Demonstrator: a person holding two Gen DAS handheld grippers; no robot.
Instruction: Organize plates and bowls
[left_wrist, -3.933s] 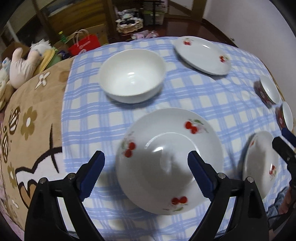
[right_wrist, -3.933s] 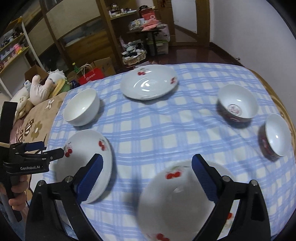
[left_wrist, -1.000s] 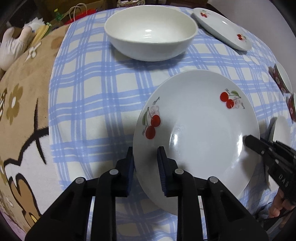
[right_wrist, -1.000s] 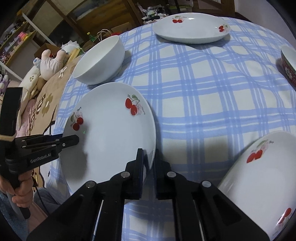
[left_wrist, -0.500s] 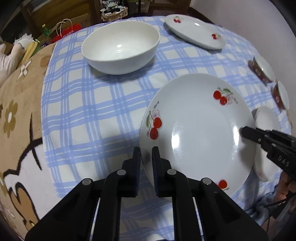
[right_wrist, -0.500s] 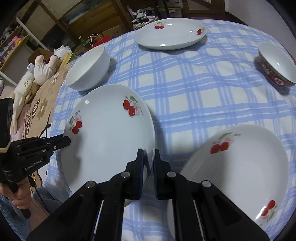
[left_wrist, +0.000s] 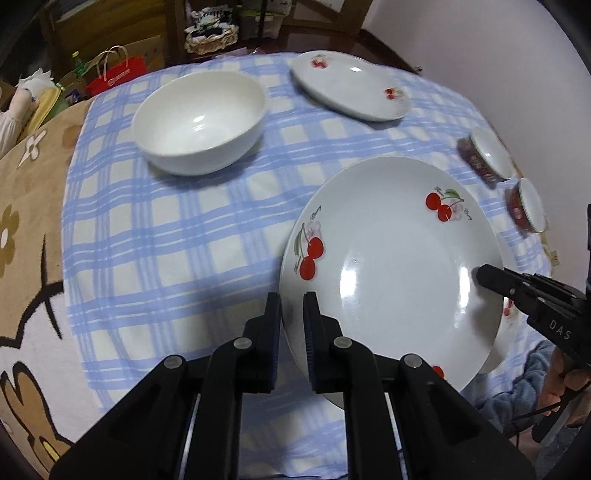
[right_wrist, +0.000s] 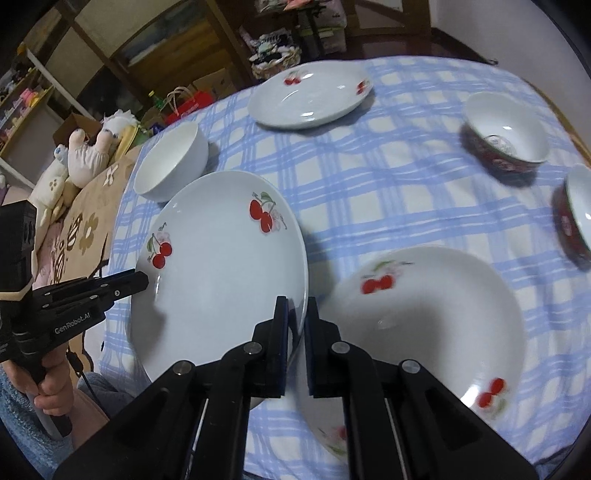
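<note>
Round glossy cherry-print plate (left_wrist: 391, 266)

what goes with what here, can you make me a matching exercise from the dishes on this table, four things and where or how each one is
Things:
1. held cherry plate
2. plain white bowl
3. far cherry plate
4. two red-sided bowls

States:
A. lying flat at the far end of the checked cloth
B. at the right edge of the table, side by side
C. clamped at opposite rims by both grippers
D. no pattern, standing near the cloth's left edge

Pairs: 1-C, 2-D, 3-A, 4-B
</note>
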